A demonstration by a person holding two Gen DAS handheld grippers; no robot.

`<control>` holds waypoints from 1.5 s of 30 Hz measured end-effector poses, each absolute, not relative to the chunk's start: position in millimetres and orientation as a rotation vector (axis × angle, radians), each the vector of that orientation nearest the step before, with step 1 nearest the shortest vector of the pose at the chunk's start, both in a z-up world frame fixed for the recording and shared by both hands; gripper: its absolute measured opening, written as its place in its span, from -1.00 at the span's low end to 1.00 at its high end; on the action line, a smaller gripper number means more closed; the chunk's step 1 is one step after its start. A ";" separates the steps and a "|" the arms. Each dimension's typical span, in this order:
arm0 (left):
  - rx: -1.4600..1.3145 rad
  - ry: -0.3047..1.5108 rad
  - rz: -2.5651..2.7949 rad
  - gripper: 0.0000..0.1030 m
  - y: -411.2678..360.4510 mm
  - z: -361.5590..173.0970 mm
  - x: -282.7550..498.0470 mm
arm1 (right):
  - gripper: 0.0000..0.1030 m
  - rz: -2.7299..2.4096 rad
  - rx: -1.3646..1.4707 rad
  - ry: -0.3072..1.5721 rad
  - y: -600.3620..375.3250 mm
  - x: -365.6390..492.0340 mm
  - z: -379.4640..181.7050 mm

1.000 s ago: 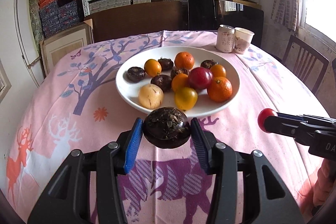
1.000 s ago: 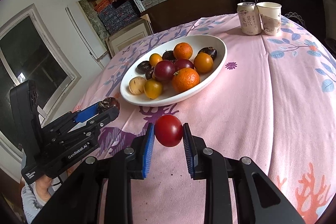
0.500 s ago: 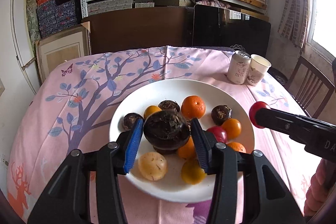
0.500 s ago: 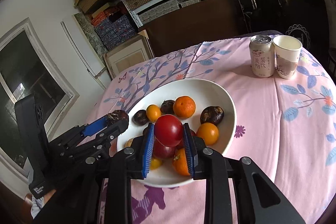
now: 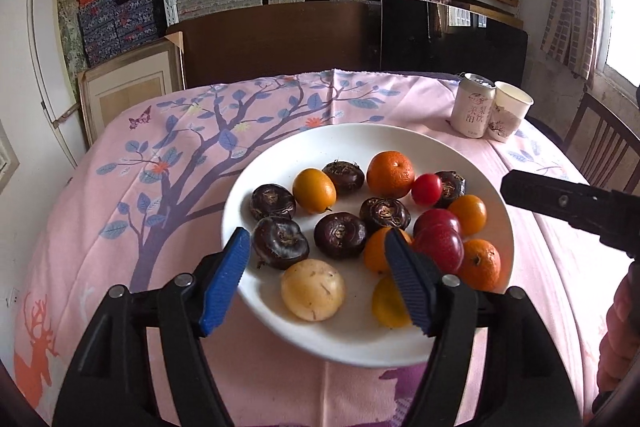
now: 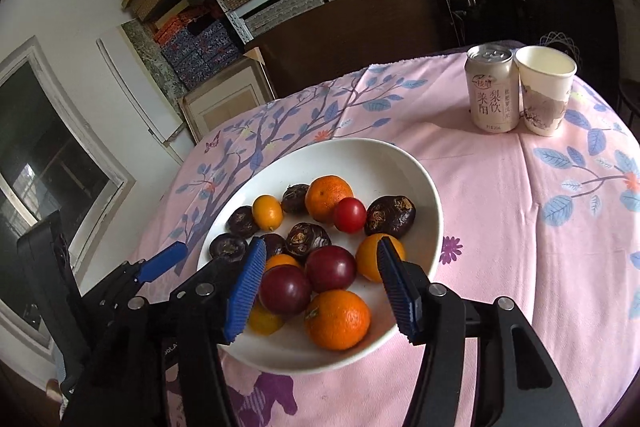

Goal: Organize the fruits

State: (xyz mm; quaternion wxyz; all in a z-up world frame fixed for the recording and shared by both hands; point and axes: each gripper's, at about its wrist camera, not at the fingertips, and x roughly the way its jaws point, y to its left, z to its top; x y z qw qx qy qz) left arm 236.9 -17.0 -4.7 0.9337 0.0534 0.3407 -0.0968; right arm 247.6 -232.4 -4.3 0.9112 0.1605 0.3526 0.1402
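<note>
Both hand-held grippers, left and right, gape empty above the plate's near rim.

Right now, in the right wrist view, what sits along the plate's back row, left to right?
Small yellow-orange kumquat → large orange tangerine → small red cherry tomato → dark brown water chestnut.

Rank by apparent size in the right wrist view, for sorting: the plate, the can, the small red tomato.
1. Plate
2. Can
3. Tomato
The can stands farther away, so its true size may be understated.
</note>
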 end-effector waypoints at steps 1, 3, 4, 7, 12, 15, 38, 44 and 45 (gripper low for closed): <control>0.100 0.687 -0.197 0.37 -15.4 -2.1 229.3 | 0.15 0.288 0.316 0.715 -230.1 237.9 -3.7; 0.085 0.672 -0.191 0.40 -12.5 1.3 212.5 | 0.15 0.283 0.293 0.700 -227.2 218.1 -6.2; 0.084 0.660 -0.181 0.43 -11.7 2.3 203.6 | 0.16 0.280 0.280 0.697 -224.4 208.2 -9.2; 0.092 0.627 -0.146 0.62 -10.9 2.8 178.9 | 0.18 0.261 0.228 0.683 -216.9 179.7 -18.2; 0.085 0.619 -0.108 0.76 -8.2 -5.3 150.7 | 0.34 0.225 0.170 0.651 -214.3 142.3 -26.2; 0.068 0.627 -0.094 0.81 -4.9 -10.0 140.7 | 0.47 0.200 0.171 0.649 -217.2 130.0 -31.1; 0.087 0.610 -0.116 0.91 -8.0 -9.4 128.6 | 0.79 0.153 0.186 0.730 -223.3 130.7 -46.6; 0.065 0.601 -0.103 0.91 -3.6 -5.8 126.6 | 0.79 0.157 0.187 0.731 -222.7 130.6 -47.2; 0.070 0.602 -0.104 0.91 -4.5 -6.0 126.5 | 0.79 0.158 0.186 0.732 -222.3 130.5 -47.3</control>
